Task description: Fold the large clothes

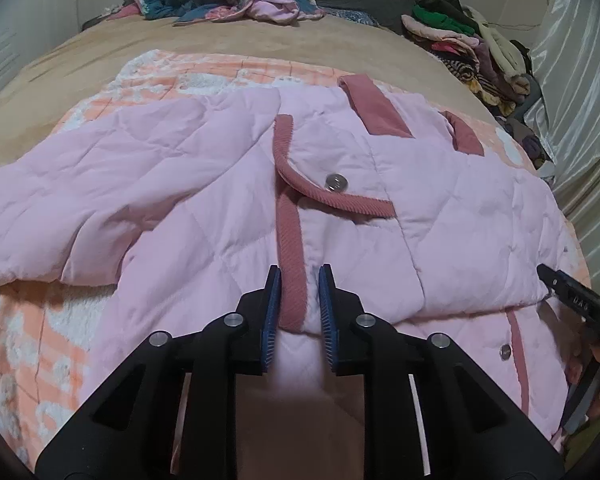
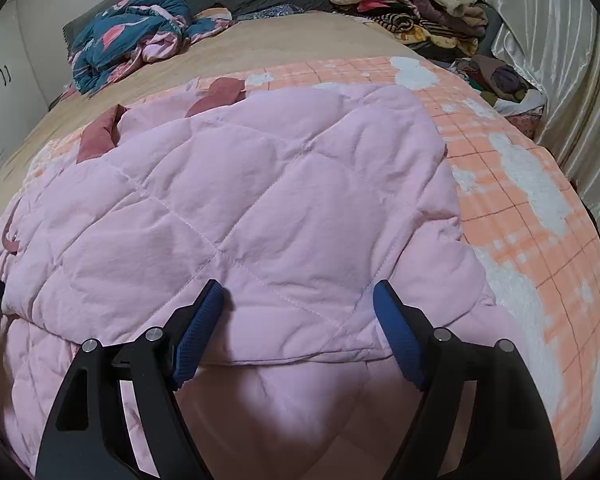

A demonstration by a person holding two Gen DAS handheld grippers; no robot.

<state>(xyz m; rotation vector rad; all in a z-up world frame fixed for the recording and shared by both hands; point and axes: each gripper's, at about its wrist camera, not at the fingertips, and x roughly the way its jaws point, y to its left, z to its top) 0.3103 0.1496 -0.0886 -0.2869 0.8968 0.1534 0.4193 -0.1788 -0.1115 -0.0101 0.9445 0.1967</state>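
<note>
A pink quilted jacket (image 1: 204, 184) with darker rose corduroy trim (image 1: 290, 248) and metal snaps (image 1: 336, 182) lies spread on the bed, partly folded over itself. My left gripper (image 1: 299, 276) is shut on the jacket's front edge, with the rose trim band between its blue pads. My right gripper (image 2: 298, 292) is open, its blue pads (image 2: 396, 340) hovering just above a folded quilted panel of the jacket (image 2: 240, 216), near the fold's lower edge. The right gripper's tip also shows at the right edge of the left wrist view (image 1: 572, 296).
An orange-and-white plaid blanket (image 2: 520, 208) lies under the jacket on a tan bedspread (image 1: 236, 40). A crumpled teal-and-pink floral quilt (image 2: 132, 36) sits at the bed's far end. A pile of mixed clothes (image 2: 420, 8) lies far right, next to a shiny curtain (image 2: 560, 60).
</note>
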